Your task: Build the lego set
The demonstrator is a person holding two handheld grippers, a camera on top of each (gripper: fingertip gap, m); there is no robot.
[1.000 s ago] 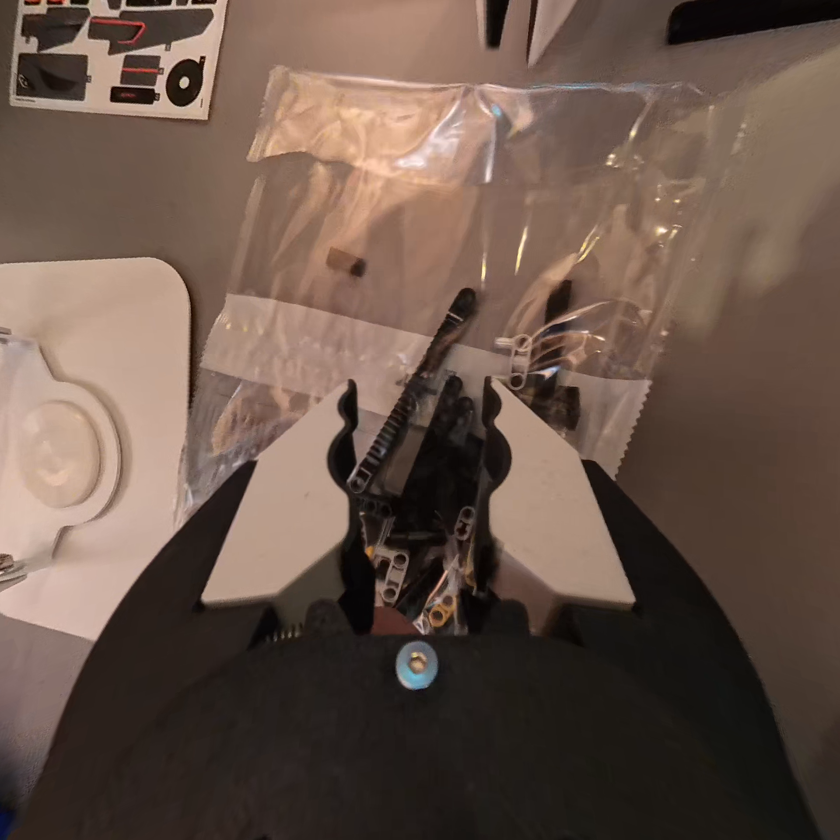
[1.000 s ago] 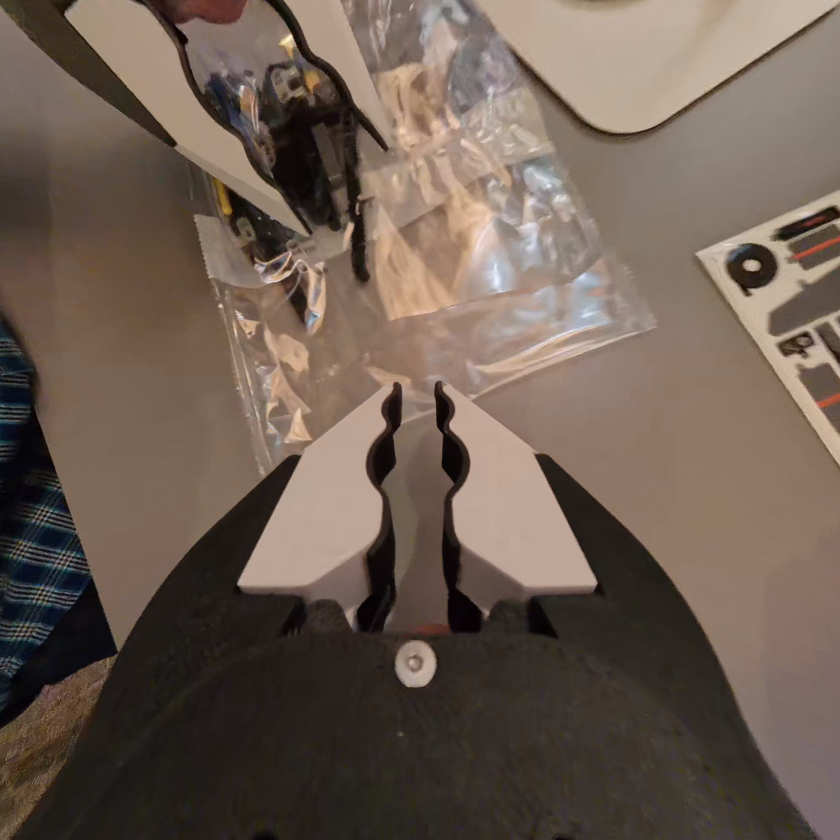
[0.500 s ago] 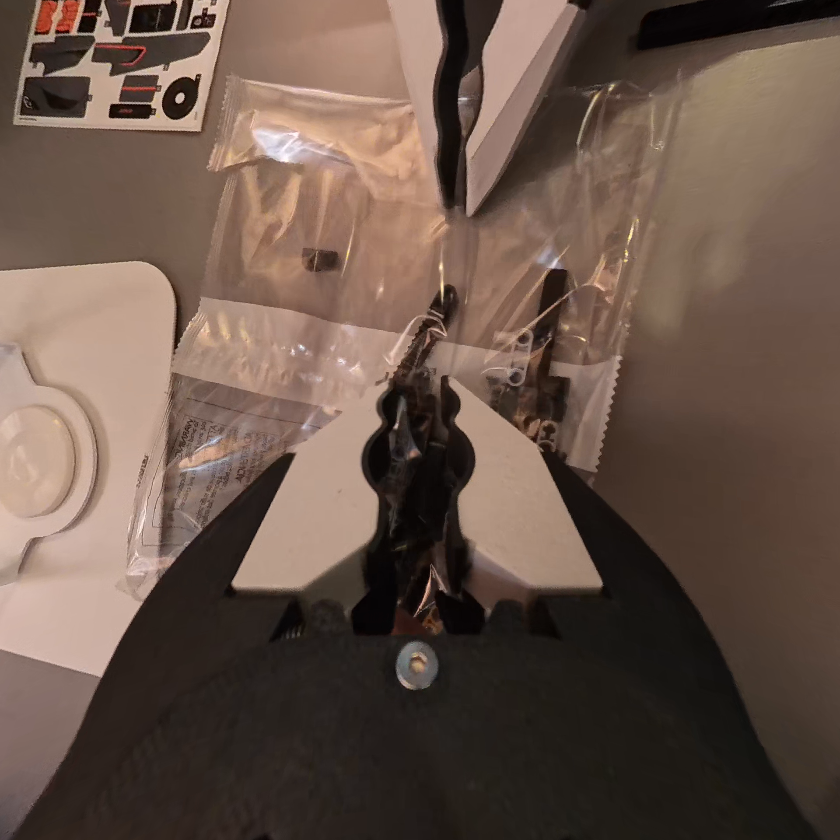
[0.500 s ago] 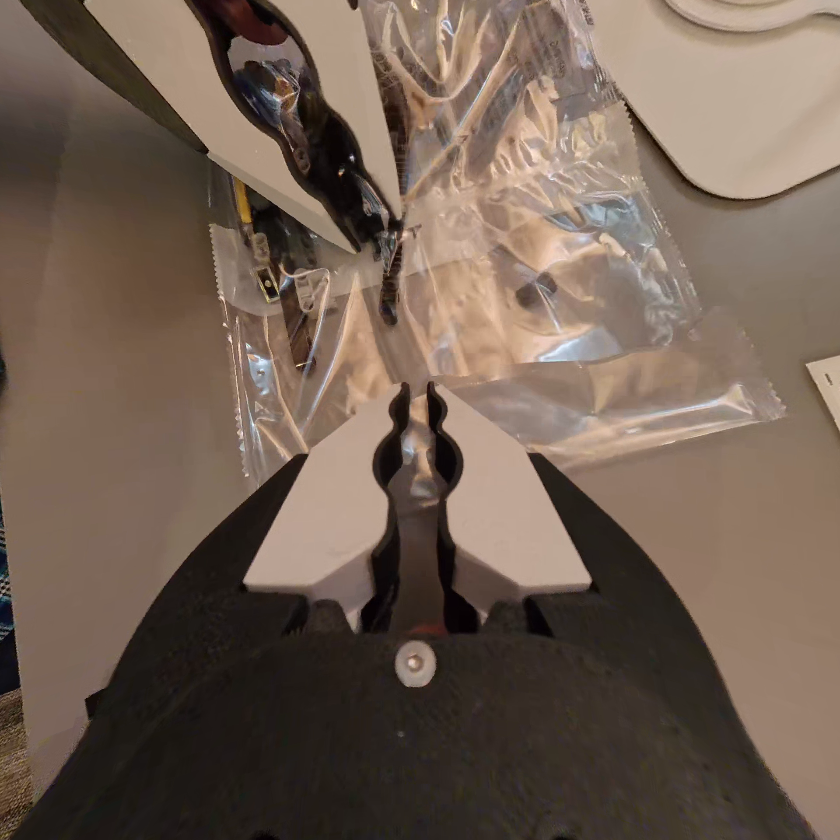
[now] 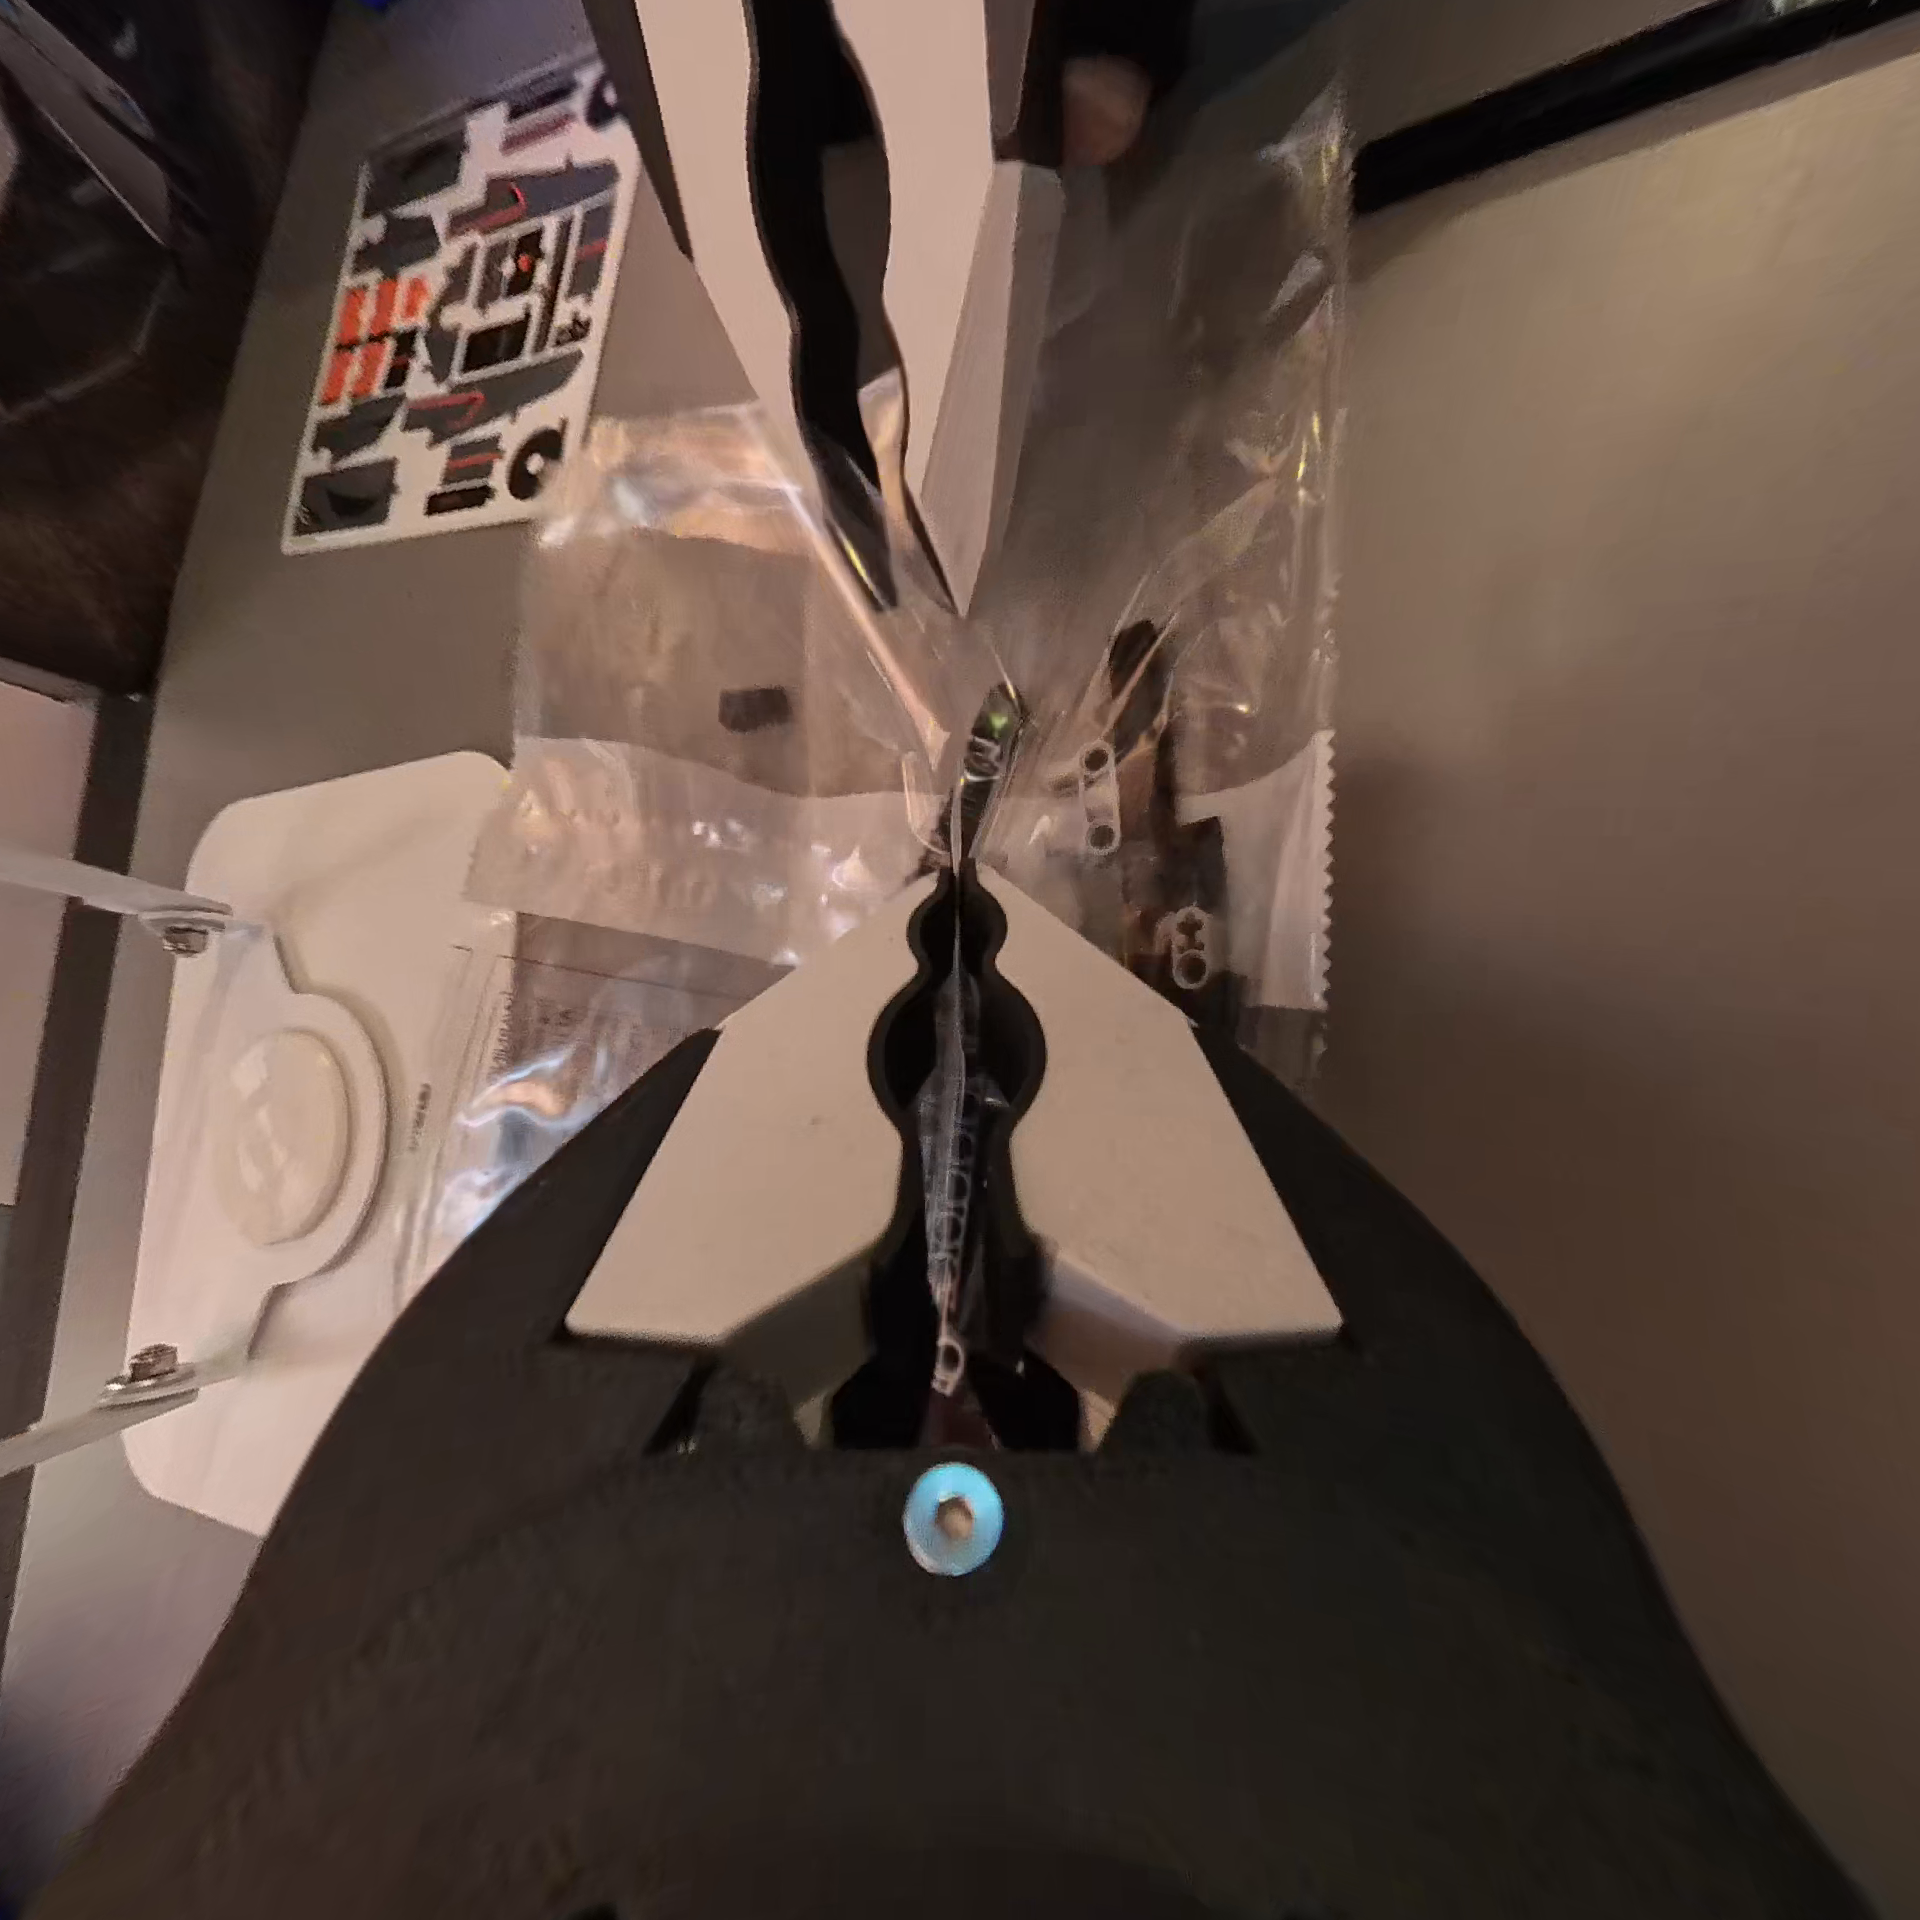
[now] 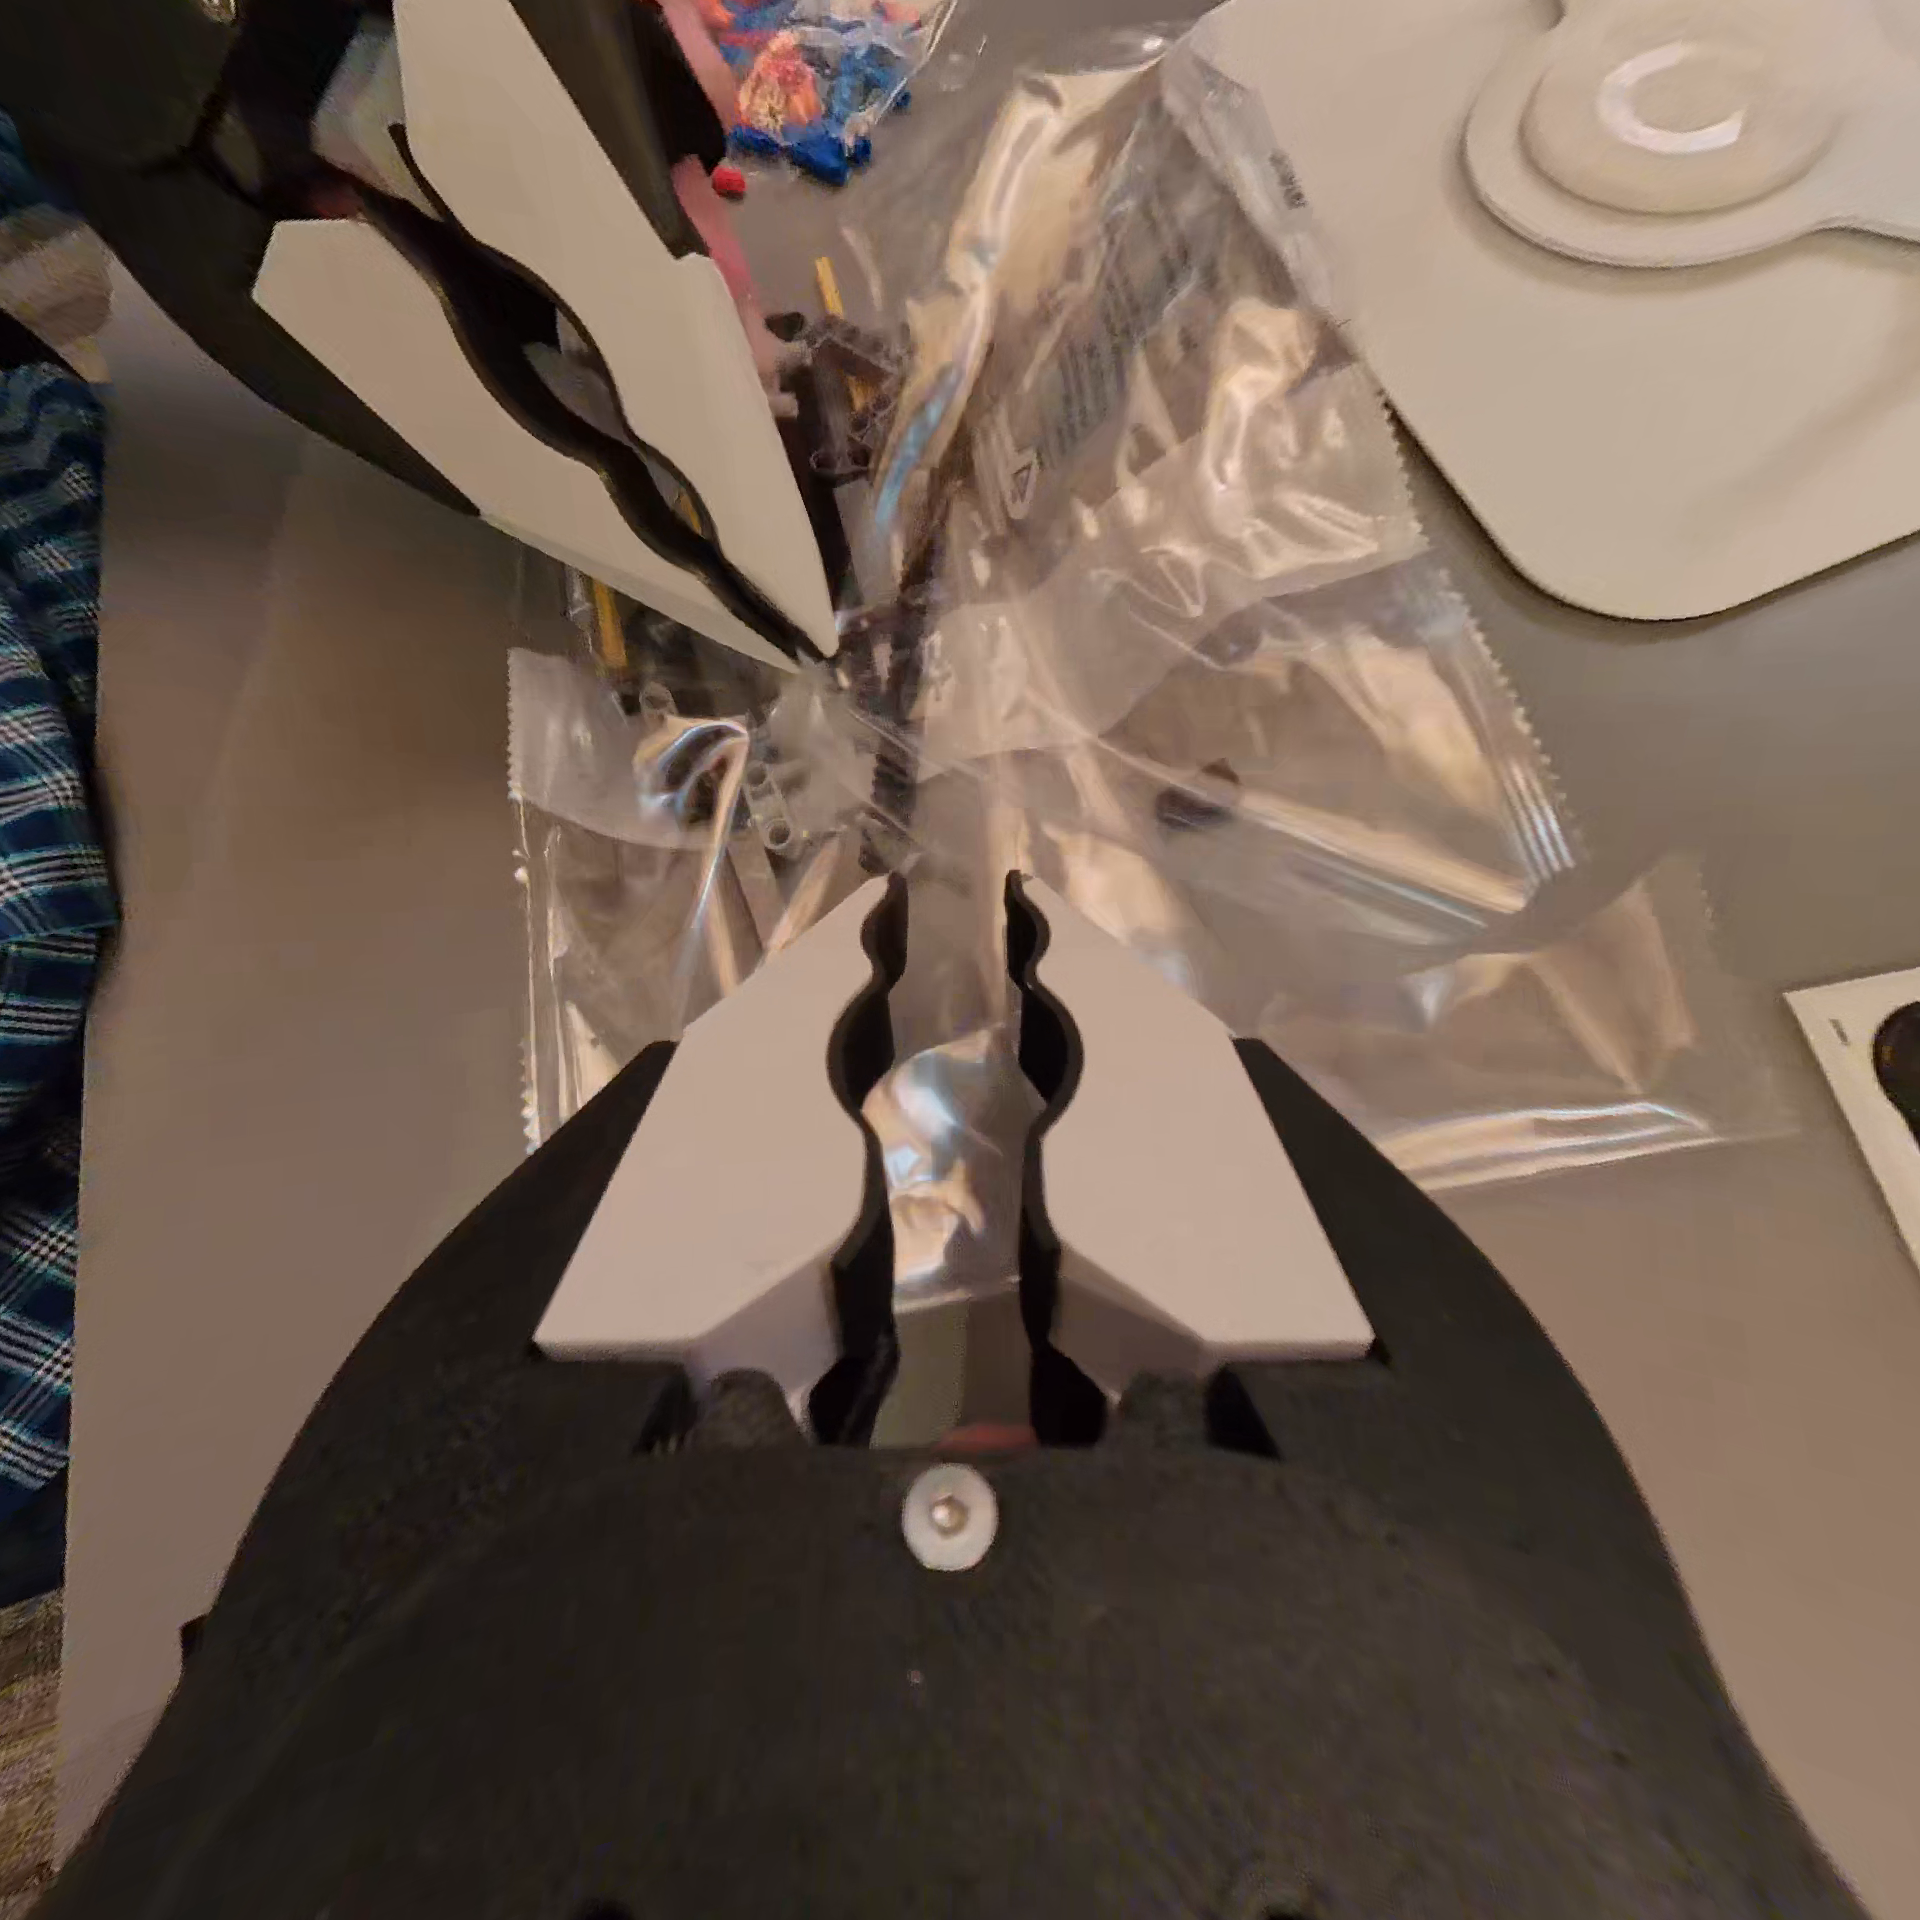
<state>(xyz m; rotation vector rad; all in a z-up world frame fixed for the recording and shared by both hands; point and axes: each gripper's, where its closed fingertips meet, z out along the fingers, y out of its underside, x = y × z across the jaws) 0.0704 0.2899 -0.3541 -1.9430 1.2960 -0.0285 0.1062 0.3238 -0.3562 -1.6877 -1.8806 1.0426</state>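
Plastic bag (image 5: 1226,582) of black lego pieces (image 5: 1164,831) lies on my grey table (image 5: 1610,727), beside the sticker sheet (image 5: 457,343). My left gripper (image 5: 954,881) is clamped on a fold of that bag.

From the right wrist, my right gripper (image 6: 954,883) stands apart around the bag (image 6: 1195,623), not pinching. Loose blue and red pieces (image 6: 800,83) sit beyond the bag.

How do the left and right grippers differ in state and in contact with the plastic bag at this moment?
The left gripper is shut, tips pinching the plastic bag; the right gripper has a gap between its fingers. The left bunches film into a taut ridge; the right only straddles loose film. Both point at the same bag.
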